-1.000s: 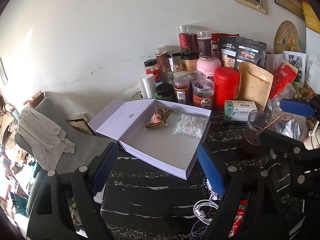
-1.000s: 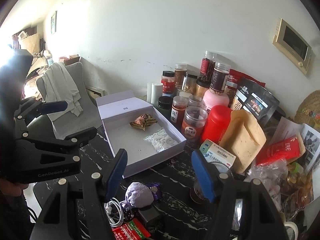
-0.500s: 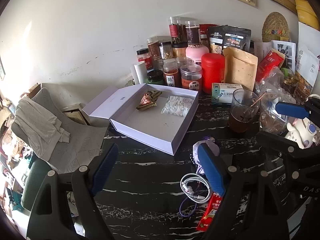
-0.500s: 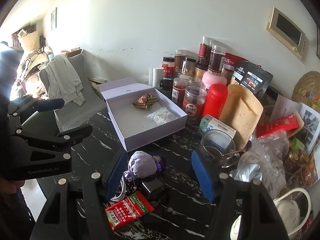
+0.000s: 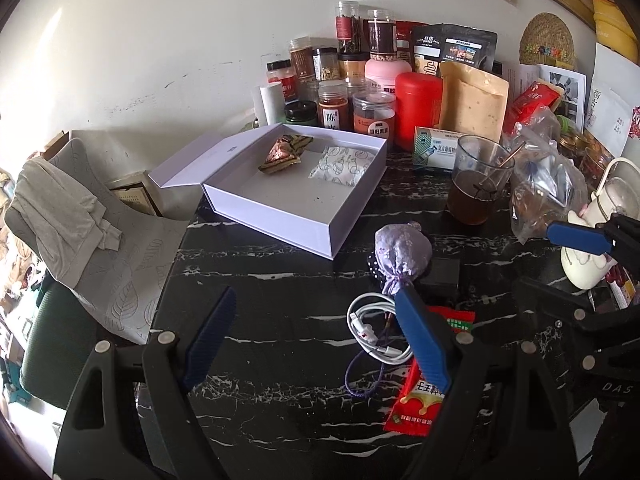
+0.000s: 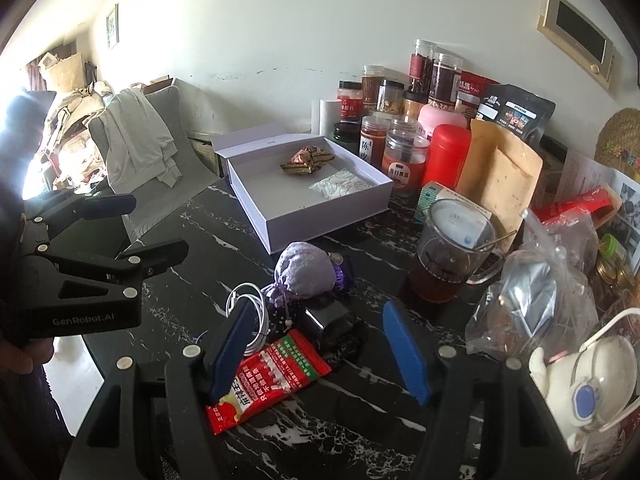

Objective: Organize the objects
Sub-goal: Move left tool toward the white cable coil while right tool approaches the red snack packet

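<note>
An open lilac box (image 5: 280,216) (image 6: 280,224) on the black marble table holds a brown wrapped packet (image 5: 282,152) (image 6: 306,160) and a white sachet (image 5: 340,164) (image 6: 340,184). In front of it lie a lilac cloth pouch (image 5: 402,254) (image 6: 306,272), a coiled white cable (image 5: 372,328) (image 6: 250,300), a small black block (image 5: 442,276) (image 6: 330,314) and a red snack packet (image 5: 424,396) (image 6: 268,376). My left gripper (image 5: 316,340) is open and empty above the table's front. My right gripper (image 6: 320,344) is open and empty over the red packet and black block.
Jars, a red canister (image 5: 418,108), paper bags and a medicine box (image 5: 438,152) crowd the back by the wall. A glass mug of dark drink (image 5: 478,184) (image 6: 452,256), plastic bags (image 6: 536,300) and a white teapot (image 6: 588,380) stand at right. A chair with a grey cloth (image 5: 60,212) is left.
Both grippers have pulled back toward the table's front and lifted. The pouch, cable, black block and red packet have come into fuller view. Both stay open.
</note>
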`<act>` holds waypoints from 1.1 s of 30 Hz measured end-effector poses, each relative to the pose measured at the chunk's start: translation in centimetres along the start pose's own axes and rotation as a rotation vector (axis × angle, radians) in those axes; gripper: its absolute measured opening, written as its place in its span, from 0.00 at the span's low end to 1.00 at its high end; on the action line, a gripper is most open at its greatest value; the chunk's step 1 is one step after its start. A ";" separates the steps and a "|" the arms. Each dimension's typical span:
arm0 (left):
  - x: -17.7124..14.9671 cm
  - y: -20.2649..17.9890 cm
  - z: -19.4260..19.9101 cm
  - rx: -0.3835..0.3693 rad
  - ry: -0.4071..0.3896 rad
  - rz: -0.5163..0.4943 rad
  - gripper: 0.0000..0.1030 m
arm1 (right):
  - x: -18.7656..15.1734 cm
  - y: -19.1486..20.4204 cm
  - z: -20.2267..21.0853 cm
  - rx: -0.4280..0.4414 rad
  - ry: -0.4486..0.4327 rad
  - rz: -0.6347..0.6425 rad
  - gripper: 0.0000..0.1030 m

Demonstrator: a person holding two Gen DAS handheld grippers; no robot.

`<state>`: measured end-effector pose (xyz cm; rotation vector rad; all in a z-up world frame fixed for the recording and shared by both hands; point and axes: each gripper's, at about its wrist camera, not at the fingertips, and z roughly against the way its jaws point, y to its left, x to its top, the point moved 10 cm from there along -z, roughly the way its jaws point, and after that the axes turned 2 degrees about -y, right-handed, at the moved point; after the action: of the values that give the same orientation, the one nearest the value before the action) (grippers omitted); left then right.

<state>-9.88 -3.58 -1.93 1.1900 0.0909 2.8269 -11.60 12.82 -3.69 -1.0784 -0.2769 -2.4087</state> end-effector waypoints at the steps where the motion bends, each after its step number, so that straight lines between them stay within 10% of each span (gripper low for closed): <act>1: -0.4 0.1 -0.3 -0.005 0.007 0.006 0.78 | -0.4 0.2 -0.2 0.006 0.004 -0.002 0.65; 21: -5.8 0.4 -4.6 -0.044 0.057 0.013 0.78 | -6.9 2.4 -4.9 0.039 0.136 -0.082 0.66; 24: -6.3 0.2 -5.1 -0.046 0.062 -0.004 0.78 | -7.4 2.5 -5.6 0.016 0.147 -0.112 0.80; 33: -7.6 -0.1 -6.9 -0.039 0.087 -0.030 0.78 | -9.0 2.9 -8.6 -0.016 0.214 -0.189 0.82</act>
<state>-9.55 -4.31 -12.16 1.0489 0.0585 2.8402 -10.56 10.29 -16.20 -0.8238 -0.2982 -2.6721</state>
